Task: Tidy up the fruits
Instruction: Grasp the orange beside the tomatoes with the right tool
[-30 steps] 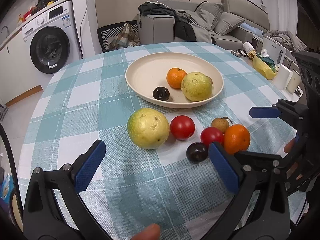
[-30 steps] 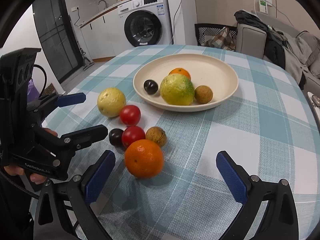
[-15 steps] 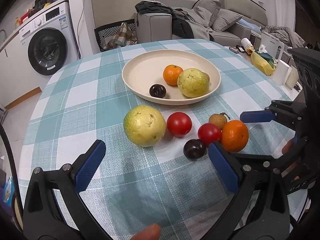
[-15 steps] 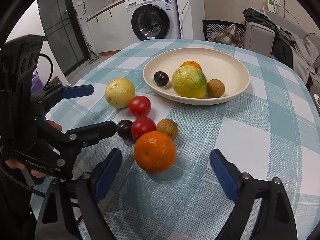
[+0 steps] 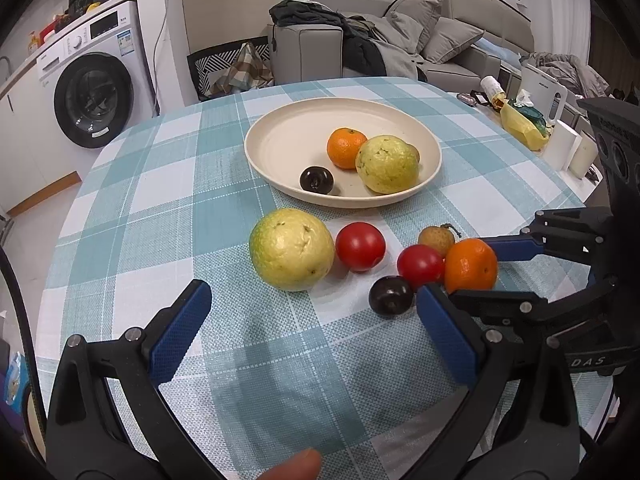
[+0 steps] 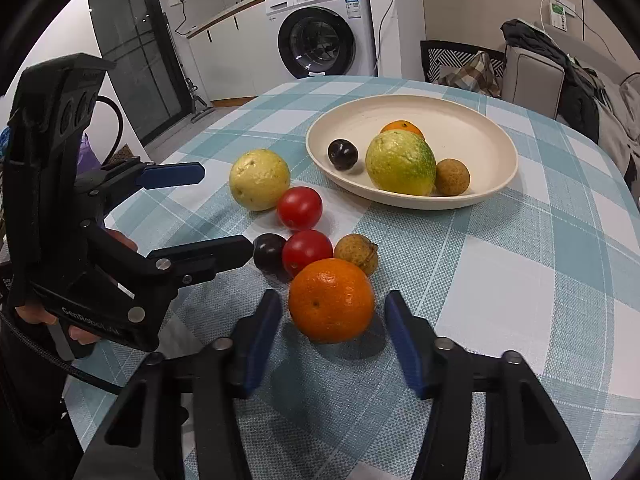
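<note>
A cream plate (image 5: 280,128) (image 6: 496,128) holds an orange, a yellow-green guava, a dark plum and a brown longan. On the checked cloth lie a yellow guava (image 5: 291,249) (image 6: 259,179), two red tomatoes (image 5: 360,246) (image 5: 421,266), a dark plum (image 5: 390,295) (image 6: 269,252), a longan (image 5: 437,239) (image 6: 357,253) and an orange (image 5: 470,265) (image 6: 331,300). My right gripper (image 6: 332,312) is open with its jaws either side of the orange, not touching it. My left gripper (image 5: 312,312) is open and empty, just short of the yellow guava.
The round table (image 5: 160,184) stands in a living room. A washing machine (image 5: 92,80) is at the back left and a sofa (image 5: 400,40) with clothes behind. A side table (image 5: 532,120) with a yellow bag and tissues is at the right.
My right gripper has moved forward to the orange and its jaws have narrowed around it. My left gripper has edged closer to the fruits.
</note>
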`<state>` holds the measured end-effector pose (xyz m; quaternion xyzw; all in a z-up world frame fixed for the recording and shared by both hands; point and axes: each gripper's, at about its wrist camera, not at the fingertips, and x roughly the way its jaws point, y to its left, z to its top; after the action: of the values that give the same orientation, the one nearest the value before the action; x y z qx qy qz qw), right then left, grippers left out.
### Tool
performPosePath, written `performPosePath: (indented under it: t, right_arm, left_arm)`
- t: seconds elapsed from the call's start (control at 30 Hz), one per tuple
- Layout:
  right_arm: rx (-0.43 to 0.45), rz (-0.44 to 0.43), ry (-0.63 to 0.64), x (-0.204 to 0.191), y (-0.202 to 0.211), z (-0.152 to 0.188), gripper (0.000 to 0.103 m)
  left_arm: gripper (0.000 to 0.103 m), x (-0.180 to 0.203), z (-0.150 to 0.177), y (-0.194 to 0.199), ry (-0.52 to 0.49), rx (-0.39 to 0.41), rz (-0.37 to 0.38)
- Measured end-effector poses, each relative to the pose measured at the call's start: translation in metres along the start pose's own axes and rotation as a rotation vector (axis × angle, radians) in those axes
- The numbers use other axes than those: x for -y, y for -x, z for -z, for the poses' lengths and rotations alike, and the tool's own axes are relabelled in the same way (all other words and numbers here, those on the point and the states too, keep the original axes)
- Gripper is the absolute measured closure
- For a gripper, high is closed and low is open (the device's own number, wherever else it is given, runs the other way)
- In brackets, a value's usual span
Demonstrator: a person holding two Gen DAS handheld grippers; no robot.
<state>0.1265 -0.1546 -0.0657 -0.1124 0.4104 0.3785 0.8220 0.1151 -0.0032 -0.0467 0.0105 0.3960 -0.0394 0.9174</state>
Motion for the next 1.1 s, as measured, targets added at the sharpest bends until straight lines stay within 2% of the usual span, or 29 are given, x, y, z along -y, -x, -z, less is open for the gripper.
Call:
performPosePath:
  t: [0.1, 0.5, 0.77, 1.1]
  right_arm:
    - [0.004, -0.001, 0.003, 0.000, 0.001, 0.000, 0.060]
    - [0.041, 0.013, -0.002, 0.005, 0.012, -0.006, 0.062]
    - [0.064, 0.028, -0.023, 0.015, 0.022, -0.010, 0.061]
    - [0.059, 0.030, -0.026, 0.018, 0.020, -0.011, 0.061]
  left_arm:
    - [0.001, 0.001, 0.001, 0.001, -0.005, -0.002, 0.003]
    - [0.003, 0.009, 0.004, 0.003, -0.047, -0.010, 0.042]
    - [0.027, 0.022, 0.009, 0.000, -0.106, -0.044, 0.106]
    - [0.066, 0.035, 0.016, -0.007, -0.154, -0.066, 0.139]
